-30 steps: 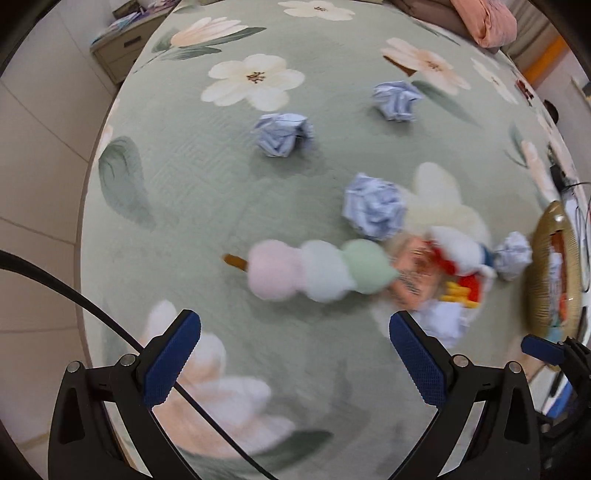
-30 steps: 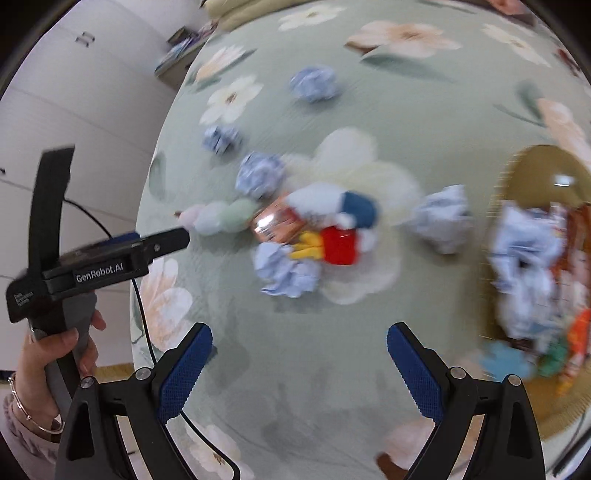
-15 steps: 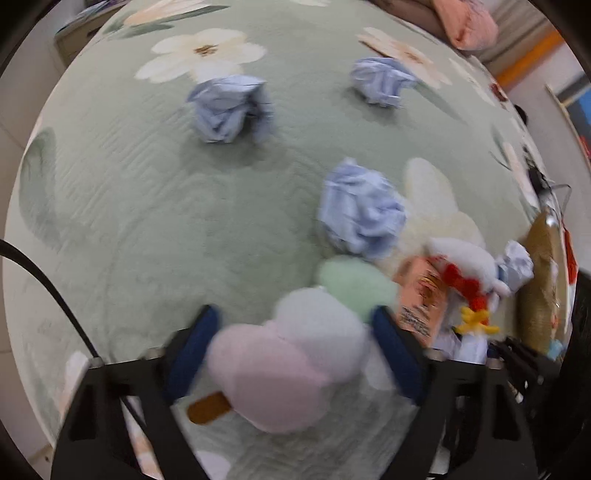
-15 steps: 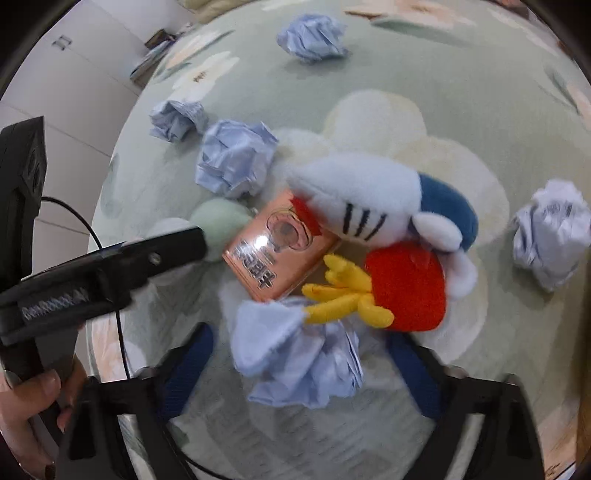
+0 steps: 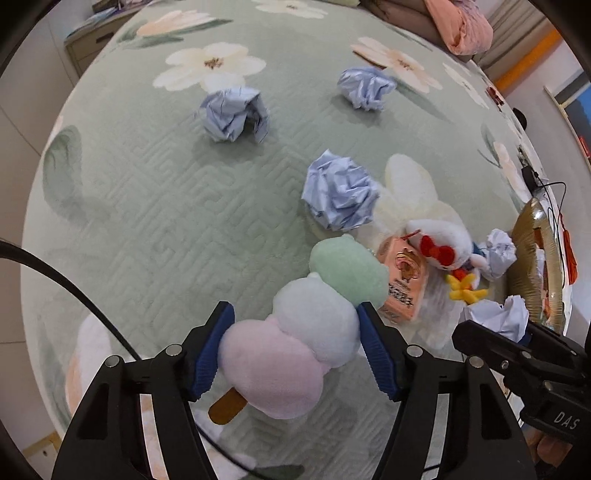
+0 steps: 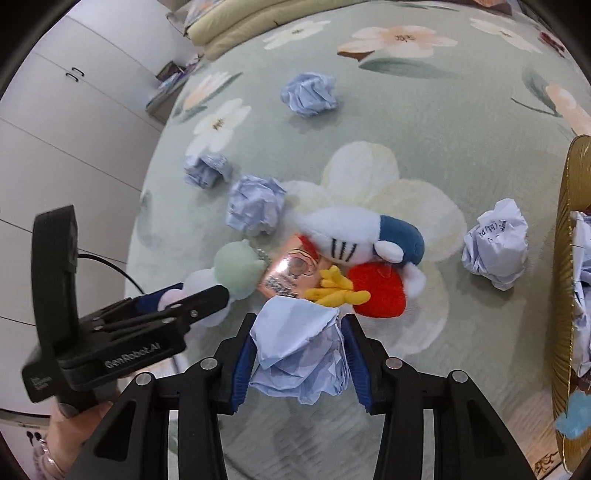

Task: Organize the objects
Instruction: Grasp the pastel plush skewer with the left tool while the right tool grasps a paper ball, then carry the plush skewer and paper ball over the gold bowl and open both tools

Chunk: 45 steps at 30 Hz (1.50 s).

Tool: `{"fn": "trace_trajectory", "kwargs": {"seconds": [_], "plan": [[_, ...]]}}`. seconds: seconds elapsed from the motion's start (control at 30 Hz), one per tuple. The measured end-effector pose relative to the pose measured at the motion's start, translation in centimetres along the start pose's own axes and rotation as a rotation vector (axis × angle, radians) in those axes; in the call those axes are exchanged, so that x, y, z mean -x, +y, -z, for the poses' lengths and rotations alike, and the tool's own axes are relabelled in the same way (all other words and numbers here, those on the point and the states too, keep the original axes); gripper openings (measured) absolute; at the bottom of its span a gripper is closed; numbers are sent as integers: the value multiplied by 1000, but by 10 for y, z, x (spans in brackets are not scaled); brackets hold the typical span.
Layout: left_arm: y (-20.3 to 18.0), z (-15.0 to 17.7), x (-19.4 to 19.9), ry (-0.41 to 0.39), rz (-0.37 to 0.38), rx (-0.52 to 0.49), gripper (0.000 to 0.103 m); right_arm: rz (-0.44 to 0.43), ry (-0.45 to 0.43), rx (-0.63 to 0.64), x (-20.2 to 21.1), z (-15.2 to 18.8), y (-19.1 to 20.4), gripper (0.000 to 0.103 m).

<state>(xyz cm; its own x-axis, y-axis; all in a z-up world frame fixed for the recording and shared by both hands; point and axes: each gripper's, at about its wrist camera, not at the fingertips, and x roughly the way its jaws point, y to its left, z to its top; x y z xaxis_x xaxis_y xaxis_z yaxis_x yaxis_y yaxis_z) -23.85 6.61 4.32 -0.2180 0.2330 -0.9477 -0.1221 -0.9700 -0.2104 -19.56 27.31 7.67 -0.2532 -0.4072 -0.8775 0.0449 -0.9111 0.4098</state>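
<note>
A sage-green quilted bedspread printed with large cream flowers (image 5: 155, 221) covers the bed. Beyond its far edge lie a pink bundled blanket (image 5: 465, 26) and a pale yellow folded quilt (image 6: 236, 26). To the bedspread's left stand white cupboard doors with small dark handles (image 6: 66, 107) and a low wooden nightstand stacked with books (image 5: 92, 37).

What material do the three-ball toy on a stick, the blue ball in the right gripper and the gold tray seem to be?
Three-ball plush toy: soft fleece, matte and fuzzy at the edges; its brown stick looks like fabric too.
Crumpled blue paper ball: thin paper, matte, with sharp creases.
Gold tray: its fine ribbed rim has a metallic sheen, perhaps foil card or plastic; I cannot tell which.
</note>
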Motion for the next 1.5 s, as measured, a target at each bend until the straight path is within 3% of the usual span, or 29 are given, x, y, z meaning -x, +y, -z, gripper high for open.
{"fn": "trace_trajectory", "kwargs": {"seconds": [0.6,0.87,1.5], "plan": [[-20,12,48,-60,16,5,66,-7,-64,-1,52,13,0,45],[-55,5,61,-84,37,-36,66,10,-113,-4,90,11,-15,45],[-176,-17,59,-97,142,-173,66,98,-175,-104,160,6,-103,45]]}}
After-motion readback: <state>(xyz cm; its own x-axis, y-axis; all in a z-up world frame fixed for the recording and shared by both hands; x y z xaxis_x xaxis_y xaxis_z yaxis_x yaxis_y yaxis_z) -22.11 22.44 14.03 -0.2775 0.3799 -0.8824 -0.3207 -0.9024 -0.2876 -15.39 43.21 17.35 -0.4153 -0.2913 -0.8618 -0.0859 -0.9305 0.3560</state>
